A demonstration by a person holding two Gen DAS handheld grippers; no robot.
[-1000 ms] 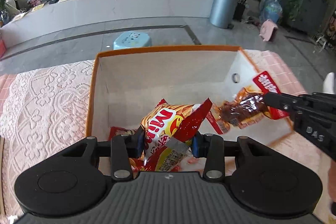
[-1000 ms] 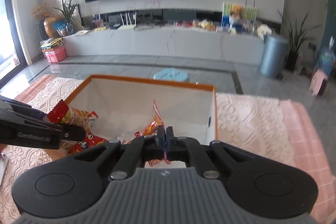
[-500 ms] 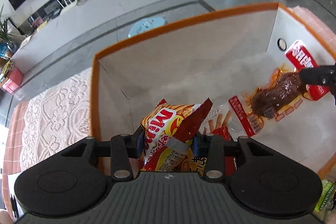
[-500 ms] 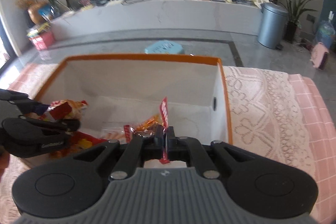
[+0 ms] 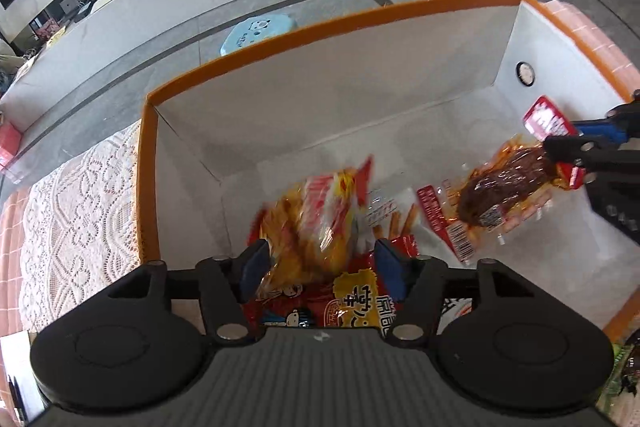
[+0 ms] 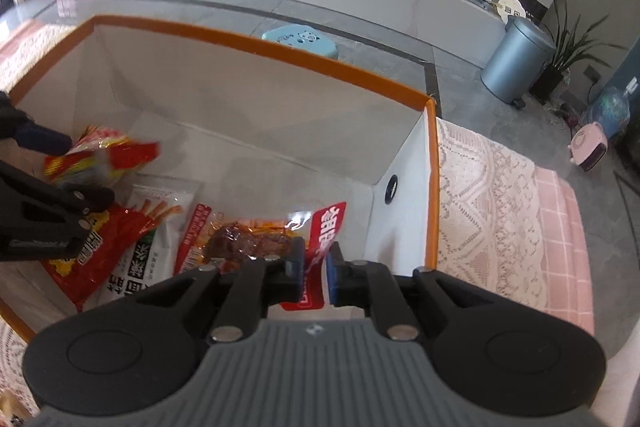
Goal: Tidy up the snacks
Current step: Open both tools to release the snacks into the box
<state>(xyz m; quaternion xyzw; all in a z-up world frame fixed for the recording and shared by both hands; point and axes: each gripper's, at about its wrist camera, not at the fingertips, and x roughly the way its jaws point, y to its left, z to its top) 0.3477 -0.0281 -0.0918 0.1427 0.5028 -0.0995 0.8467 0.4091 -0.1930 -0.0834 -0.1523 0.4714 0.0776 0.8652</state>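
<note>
A white box with an orange rim holds several snack packs. My left gripper is open over the box's left part; a blurred yellow-red chip bag drops from between its fingers onto a red pack. My right gripper has its jaws slightly apart around the red tab of a clear pack of brown meat, low inside the box at the right.
A white pack of stick snacks lies on the box floor. The box stands on a lace cloth over a pink checked table. A blue stool and a grey bin stand on the floor beyond.
Both grippers went down into the box. My left gripper opened and the chip bag fell out. My right gripper's jaws parted a little around the meat pack's tab.
</note>
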